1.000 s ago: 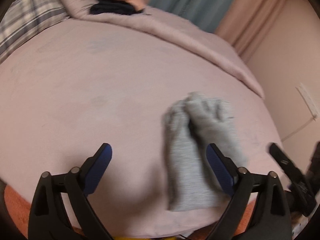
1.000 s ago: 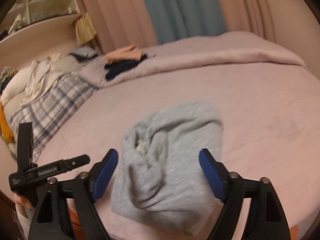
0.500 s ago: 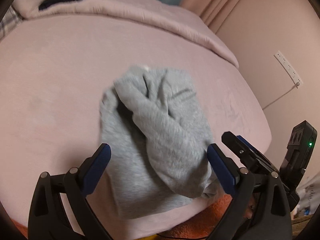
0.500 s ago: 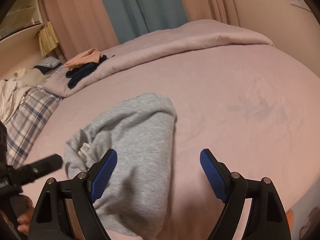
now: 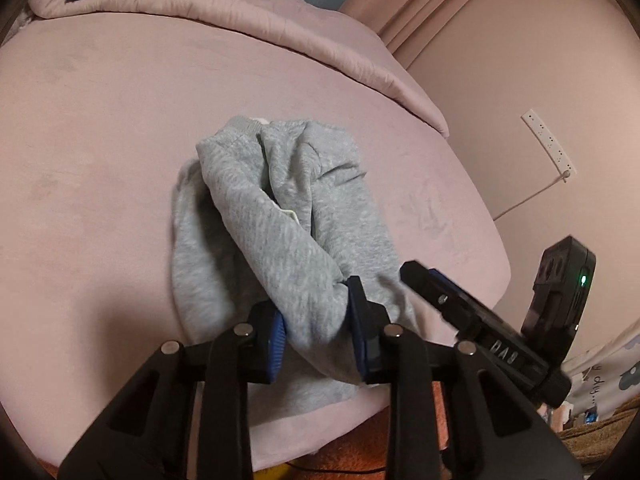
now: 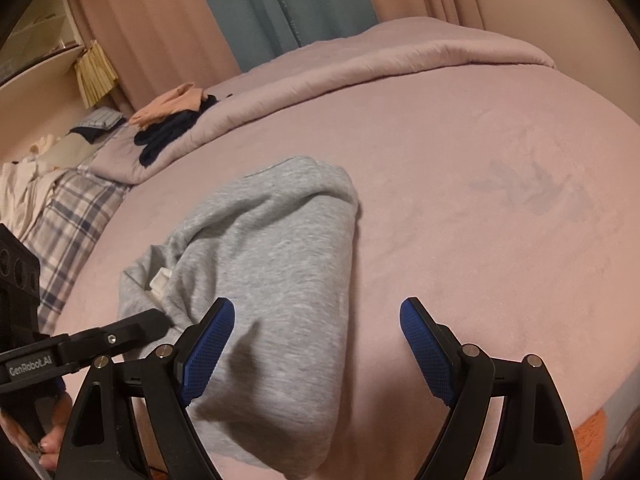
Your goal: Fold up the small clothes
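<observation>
A crumpled grey garment lies near the front edge of the pink bed. My left gripper has its jaws closing, and the blue pads pinch a bunched fold at the garment's near end. The right wrist view shows the same garment with a white label showing at its left side. My right gripper stands open just above it, the left pad over the grey cloth and the right pad over bare bed. One finger of the right gripper reaches in from the right beside the held fold.
A rolled pink duvet runs along the bed's far side with dark clothes and a peach garment on it. Plaid cloth lies at the left. A power strip hangs on the right wall. A hand holds the left gripper.
My left gripper swung over the grey garment and its jaws went from wide open to pinching the near fold. The right gripper dropped lower over the garment and stayed open.
</observation>
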Demonstrator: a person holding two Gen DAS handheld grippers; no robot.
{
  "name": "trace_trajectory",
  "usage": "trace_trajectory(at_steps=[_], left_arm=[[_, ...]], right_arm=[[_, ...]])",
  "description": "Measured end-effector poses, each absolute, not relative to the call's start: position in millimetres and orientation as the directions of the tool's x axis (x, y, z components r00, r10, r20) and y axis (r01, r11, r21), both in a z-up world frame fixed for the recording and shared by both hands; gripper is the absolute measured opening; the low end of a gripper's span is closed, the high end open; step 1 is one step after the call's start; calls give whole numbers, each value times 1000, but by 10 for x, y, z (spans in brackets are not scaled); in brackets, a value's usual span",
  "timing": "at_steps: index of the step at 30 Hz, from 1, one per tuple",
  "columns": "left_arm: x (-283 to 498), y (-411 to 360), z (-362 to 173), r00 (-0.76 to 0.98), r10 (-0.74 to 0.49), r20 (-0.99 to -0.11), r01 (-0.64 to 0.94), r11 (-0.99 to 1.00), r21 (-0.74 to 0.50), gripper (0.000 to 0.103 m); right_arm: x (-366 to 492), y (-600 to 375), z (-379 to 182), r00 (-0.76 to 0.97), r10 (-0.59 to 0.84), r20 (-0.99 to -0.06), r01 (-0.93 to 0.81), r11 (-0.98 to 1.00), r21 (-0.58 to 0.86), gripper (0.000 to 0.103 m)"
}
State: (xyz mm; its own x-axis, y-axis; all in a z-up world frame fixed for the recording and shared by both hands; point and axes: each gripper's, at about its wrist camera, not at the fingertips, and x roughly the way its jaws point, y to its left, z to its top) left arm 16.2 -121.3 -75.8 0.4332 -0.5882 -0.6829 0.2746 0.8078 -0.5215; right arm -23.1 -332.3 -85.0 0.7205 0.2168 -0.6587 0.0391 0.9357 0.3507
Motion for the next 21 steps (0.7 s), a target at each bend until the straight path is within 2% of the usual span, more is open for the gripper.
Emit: trace_trajectory(at_steps=[4,7,8,9,10,11,12,15,20,21], left_arm=[[109,-1044,-1019,421,-565,-710,217,823,-526,28],[122,-900,-1207,406,-572,-713,150,811,-566,34],[123,-855,-1245,407,-576,-709,136,805,-577,40],[125,-838,-1258,408,-571,-712,127,808,-576,55],[123,-819,-1278,415,-547,-727,108,823,-558,65],[117,-799,-1295,428,-509,-746,87,845,-527,79],[107,-787,-1297,435,-495,-752,79,853,-516,84],[94,-731,-1270,437,-524,-731,82,833,-547,87],[59,-712,-1091,487,-530,-695,126,829,-544,102],[56,-711,-1067,496,-527,-690,131,831,-541,102]], right_arm=[[-217,-3320,-890,710,250,-658,21,927,375,85],[-163,-3300,-988,680,280,-678,11,920,392,85],[-143,-3280,-1024,668,288,-686,8,919,394,85],[-125,-3261,-1059,656,299,-693,4,917,400,85],[-117,-3241,-1078,648,310,-696,0,914,407,85],[-106,-3225,-1098,640,321,-698,-5,910,415,85],[-96,-3210,-1117,632,333,-700,-10,906,422,85],[-79,-3176,-1142,619,345,-706,-15,903,428,85],[-77,-3198,-1145,611,349,-710,-5,899,438,85],[-78,-3205,-1142,612,351,-709,-5,898,440,85]])
